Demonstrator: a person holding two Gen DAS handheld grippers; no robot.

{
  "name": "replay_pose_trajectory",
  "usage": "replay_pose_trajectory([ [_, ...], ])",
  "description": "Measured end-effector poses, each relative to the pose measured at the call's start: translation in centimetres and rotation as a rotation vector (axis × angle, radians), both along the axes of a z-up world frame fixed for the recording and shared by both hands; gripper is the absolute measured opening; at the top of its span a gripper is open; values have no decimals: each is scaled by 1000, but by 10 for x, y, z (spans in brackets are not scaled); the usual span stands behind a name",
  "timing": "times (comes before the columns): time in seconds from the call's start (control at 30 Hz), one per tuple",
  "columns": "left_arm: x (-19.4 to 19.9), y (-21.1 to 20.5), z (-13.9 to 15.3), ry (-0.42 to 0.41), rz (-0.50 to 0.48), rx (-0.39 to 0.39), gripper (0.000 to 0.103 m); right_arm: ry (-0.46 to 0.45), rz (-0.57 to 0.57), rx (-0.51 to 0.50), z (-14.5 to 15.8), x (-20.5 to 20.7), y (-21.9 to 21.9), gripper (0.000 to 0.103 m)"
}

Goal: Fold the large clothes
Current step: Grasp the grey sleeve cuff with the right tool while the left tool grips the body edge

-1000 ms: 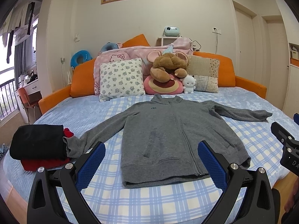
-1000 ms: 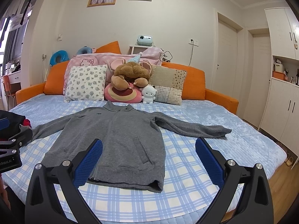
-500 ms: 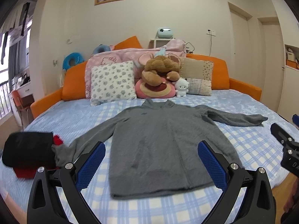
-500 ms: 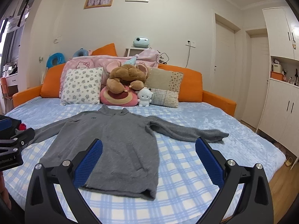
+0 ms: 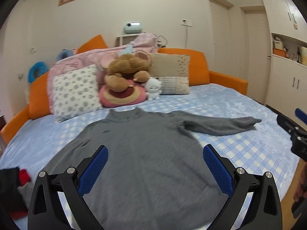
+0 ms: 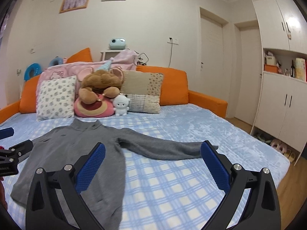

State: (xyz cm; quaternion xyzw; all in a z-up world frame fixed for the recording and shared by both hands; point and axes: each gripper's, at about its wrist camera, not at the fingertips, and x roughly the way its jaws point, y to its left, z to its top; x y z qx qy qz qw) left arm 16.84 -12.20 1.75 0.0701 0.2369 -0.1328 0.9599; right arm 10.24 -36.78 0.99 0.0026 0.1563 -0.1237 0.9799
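A grey zip sweatshirt (image 5: 149, 153) lies flat, front up, on the blue checked bedspread (image 5: 255, 149), collar toward the pillows and both sleeves spread out. My left gripper (image 5: 155, 160) hangs open over its chest with nothing between the blue pads. In the right wrist view the same sweatshirt (image 6: 80, 149) lies to the left, its right sleeve (image 6: 165, 147) stretching across between the fingers of my right gripper (image 6: 153, 159), which is open and empty above the bedspread (image 6: 172, 182). Each gripper shows at the edge of the other's view.
Folded black and red clothes (image 5: 13, 187) lie at the bed's left edge. Pillows (image 5: 74, 92) and plush toys (image 5: 126, 80) line the orange headboard (image 5: 197, 65). White cupboards (image 6: 282, 88) and wood floor (image 6: 293, 187) are to the right of the bed.
Both grippers have moved forward and lower toward the sweatshirt, which now fills more of each view; the left view has swung right. Both stay open.
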Motion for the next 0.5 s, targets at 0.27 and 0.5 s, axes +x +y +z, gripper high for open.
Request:
replay_pose_trajectory([
  [0.27, 99, -44, -5, 98, -169, -92, 100, 57, 2, 72, -11, 61, -87, 98],
  [0.5, 216, -80, -24, 185, -148, -64, 100, 151, 60, 206, -34, 108, -191, 85],
])
